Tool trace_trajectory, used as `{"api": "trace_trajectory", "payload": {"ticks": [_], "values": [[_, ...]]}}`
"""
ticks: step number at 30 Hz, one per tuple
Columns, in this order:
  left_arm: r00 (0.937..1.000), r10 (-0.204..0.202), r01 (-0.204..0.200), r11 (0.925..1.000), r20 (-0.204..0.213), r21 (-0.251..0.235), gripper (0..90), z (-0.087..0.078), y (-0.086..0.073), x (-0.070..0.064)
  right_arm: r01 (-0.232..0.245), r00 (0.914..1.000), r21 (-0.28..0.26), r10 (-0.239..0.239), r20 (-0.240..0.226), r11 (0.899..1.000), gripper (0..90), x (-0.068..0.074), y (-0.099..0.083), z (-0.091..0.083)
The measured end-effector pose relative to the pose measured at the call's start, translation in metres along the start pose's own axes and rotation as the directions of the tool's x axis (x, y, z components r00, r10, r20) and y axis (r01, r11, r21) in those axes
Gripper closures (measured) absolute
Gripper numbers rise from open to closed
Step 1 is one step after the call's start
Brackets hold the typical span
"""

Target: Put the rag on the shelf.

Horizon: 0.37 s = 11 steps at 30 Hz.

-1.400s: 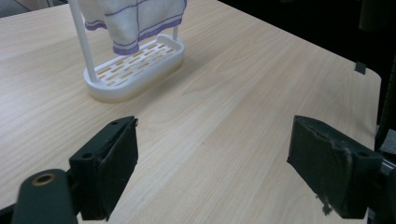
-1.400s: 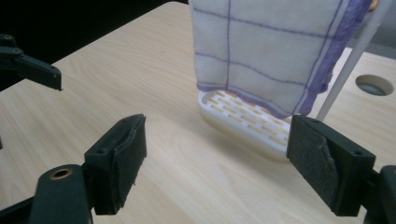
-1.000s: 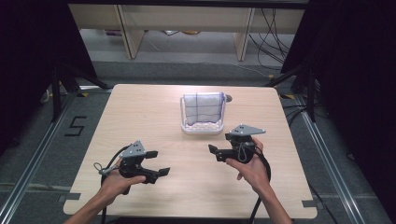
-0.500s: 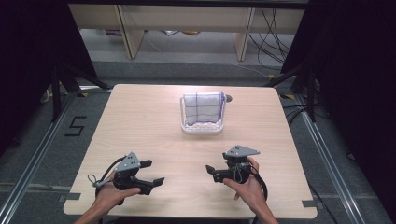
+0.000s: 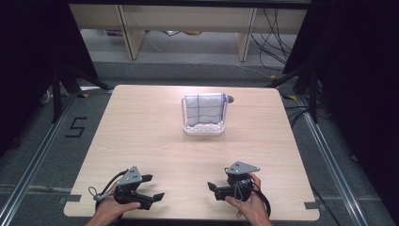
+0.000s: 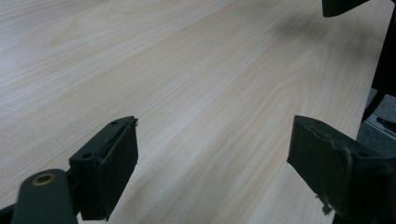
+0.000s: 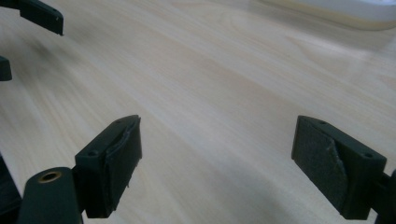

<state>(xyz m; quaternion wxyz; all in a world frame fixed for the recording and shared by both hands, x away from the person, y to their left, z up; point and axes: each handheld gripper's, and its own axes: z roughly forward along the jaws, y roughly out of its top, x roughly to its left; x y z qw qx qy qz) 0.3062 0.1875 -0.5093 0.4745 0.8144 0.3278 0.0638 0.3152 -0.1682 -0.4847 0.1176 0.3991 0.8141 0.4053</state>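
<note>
White basket point(image 5: 203, 128) sits on the far-centre part of the table point(image 5: 141, 127), with a white cloth with blue grid lines point(image 5: 203, 107) draped in/over it, standing up above the rim. Small dark object point(image 5: 231, 99) just behind the basket's right corner, can't tell what it is. Both grippers are at the near edge, well apart from the basket and from each other. Left gripper point(image 5: 153, 187) near the front-left, held in the person's left hand point(image 5: 110, 209), jaws spread wide with bare tabletop between them, nothing held; left gripper view confirms, pads point(image 6: 122, 156) apart over wood grain. Right gripper point(image 5: 212, 189) near the front-right, in the right hand point(image 5: 247, 205), jaws also wide apart and empty; its tips point toward the left gripper. Right gripper view shows the basket's rim point(image 7: 345, 11) at the top edge, blurred, and the left gripper's jaw tips at top left.
</note>
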Motion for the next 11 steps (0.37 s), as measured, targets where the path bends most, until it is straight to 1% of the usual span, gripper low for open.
{"api": "trace_trajectory", "payload": {"ticks": [1,2,3,4,5,6,7,8,9,10,11], "values": [[1.0,0.007,-0.007,1.0,0.0,0.0,15.3,0.0001,0.0,0.0005,0.009,1.0,0.003,-0.009,-0.002,1.0,17.1,0.0006,-0.0012,0.0],[1.0,0.003,-0.003,1.0,-0.002,0.005,15.3,-0.0002,-0.0002,0.0007,0.012,0.9999,0.008,-0.012,-0.002,1.0,17.1,0.0011,-0.0019,0.0001],[1.0,-0.007,0.007,1.0,-0.003,-0.006,15.3,0.0006,-0.0007,0.0006,0.006,1.0,0.009,-0.006,-0.002,1.0,17.1,0.002,-0.0026,0.0009],[1.0,0.002,-0.002,1.0,-0.006,0.006,15.3,0.0,-0.0004,0.0025,0.001,0.9999,0.012,-0.001,-0.012,1.0,17.1,0.0022,-0.0033,0.0023],[0.9999,0.0,0.0,1.0,-0.01,-0.004,15.3,0.0007,-0.001,0.0027,0.016,0.9999,0.021,-0.016,0.0,1.0,17.1,0.0014,-0.0034,0.0024],[0.9998,-0.012,0.012,0.9999,-0.013,-0.003,15.3,0.001,-0.0011,0.0025,0.014,0.9999,0.025,-0.015,0.003,1.0,17.1,0.0015,-0.0036,0.0026],[1.0,-0.002,0.002,1.0,-0.009,0.009,15.3,0.0005,-0.0008,0.0042,0.015,0.9999,0.027,-0.015,0.003,1.0,17.1,0.0014,-0.0037,0.0029],[0.9999,0.003,-0.003,0.9999,-0.014,0.01,15.3,0.0004,-0.0011,0.0049,0.012,0.9998,0.025,-0.011,-0.013,1.0,17.2,0.0014,-0.0037,0.0037],[0.9999,-0.008,0.008,1.0,-0.015,0.005,15.3,0.0008,-0.0011,0.0042,0.011,0.9999,0.025,-0.011,-0.008,1.0,17.1,0.0015,-0.0037,0.0035],[1.0,0.0,0.001,1.0,-0.007,0.008,15.3,0.0007,-0.001,0.0053,0.012,0.9999,0.025,-0.011,-0.008,1.0,17.1,0.0013,-0.0037,0.0036],[0.9999,-0.009,0.009,0.9999,-0.012,0.013,15.3,0.0002,-0.0011,0.0052,0.017,0.9998,0.028,-0.017,-0.001,0.999,17.1,0.001,-0.0036,0.0035]]}}
